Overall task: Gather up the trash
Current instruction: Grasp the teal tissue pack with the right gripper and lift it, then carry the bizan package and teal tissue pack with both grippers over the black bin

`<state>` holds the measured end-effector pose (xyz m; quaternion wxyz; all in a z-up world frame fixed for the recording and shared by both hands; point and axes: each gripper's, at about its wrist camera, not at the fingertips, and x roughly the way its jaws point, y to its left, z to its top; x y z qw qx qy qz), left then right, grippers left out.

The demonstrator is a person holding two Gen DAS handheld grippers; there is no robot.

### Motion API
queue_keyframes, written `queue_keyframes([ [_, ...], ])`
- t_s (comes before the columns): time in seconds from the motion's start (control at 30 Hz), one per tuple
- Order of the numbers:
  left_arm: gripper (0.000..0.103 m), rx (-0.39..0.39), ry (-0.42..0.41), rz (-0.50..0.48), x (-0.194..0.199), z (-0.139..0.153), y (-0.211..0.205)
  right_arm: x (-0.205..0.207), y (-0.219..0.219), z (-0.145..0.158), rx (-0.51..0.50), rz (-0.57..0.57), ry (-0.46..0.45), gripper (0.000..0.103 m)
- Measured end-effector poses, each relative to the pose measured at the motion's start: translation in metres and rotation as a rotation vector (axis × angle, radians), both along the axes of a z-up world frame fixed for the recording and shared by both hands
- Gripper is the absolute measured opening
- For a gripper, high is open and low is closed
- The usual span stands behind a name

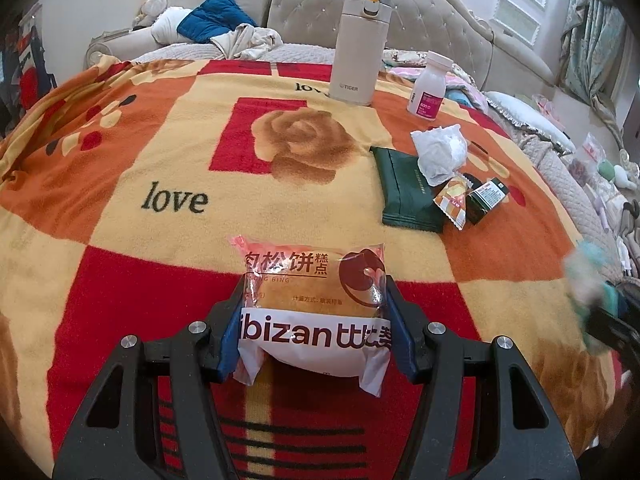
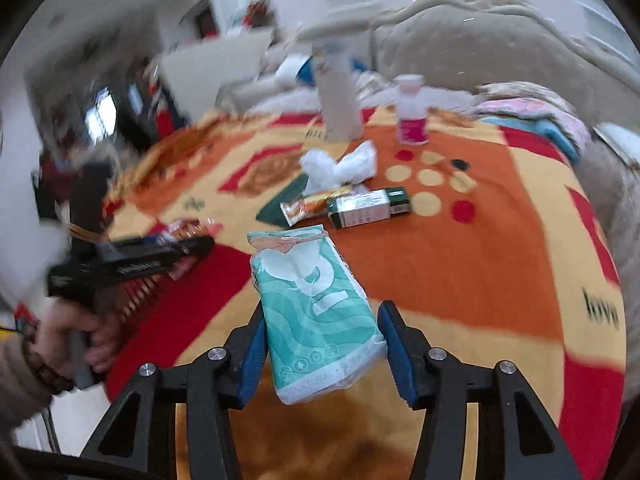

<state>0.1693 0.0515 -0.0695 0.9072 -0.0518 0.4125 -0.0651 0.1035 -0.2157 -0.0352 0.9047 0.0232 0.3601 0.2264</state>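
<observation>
My left gripper [image 1: 316,316] clamps the pastry packet [image 1: 312,304], my right gripper [image 2: 320,344] pinches the teal tissue pack [image 2: 316,312]; remaining trash pile [image 2: 344,192] lies far, nearer my right

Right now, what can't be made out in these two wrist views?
- Right wrist view: motion blur smears the thermos and pill bottle; labels unreadable.
- Right hand-held gripper: right pad sits apart from the teal tissue pack; grip unclear.
- Left wrist view: tissue pack is a blur at the right edge.
- Left wrist view: crumpled white wrapper covers part of the dark green pouch.
- No trash bin shows.
</observation>
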Motion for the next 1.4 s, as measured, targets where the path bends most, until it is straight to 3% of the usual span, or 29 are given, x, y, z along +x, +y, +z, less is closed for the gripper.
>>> queue_keyframes([
  [0.07, 0.059, 0.023, 0.003, 0.000, -0.001, 0.001, -0.003, -0.017, -0.009, -0.007, 0.040, -0.077, -0.003, 0.052],
  [0.1, 0.059, 0.044, 0.005, -0.010, -0.001, 0.001, -0.007, -0.019, -0.008, -0.009, 0.013, -0.101, 0.014, 0.052],
  [0.2, 0.059, 0.052, 0.013, 0.009, -0.011, 0.010, -0.013, -0.029, 0.003, -0.003, -0.045, -0.075, -0.039, 0.052],
  [0.33, 0.059, 0.063, 0.021, -0.014, -0.037, 0.030, -0.039, -0.032, 0.007, -0.004, -0.081, -0.070, -0.043, 0.052],
  [0.57, 0.059, 0.124, -0.044, -0.034, -0.070, 0.057, -0.076, -0.037, -0.004, 0.001, -0.067, -0.092, -0.068, 0.052],
  [1.4, 0.059, 0.193, -0.072, -0.055, -0.086, 0.071, -0.109, -0.054, -0.036, 0.016, -0.025, -0.151, -0.113, 0.052],
])
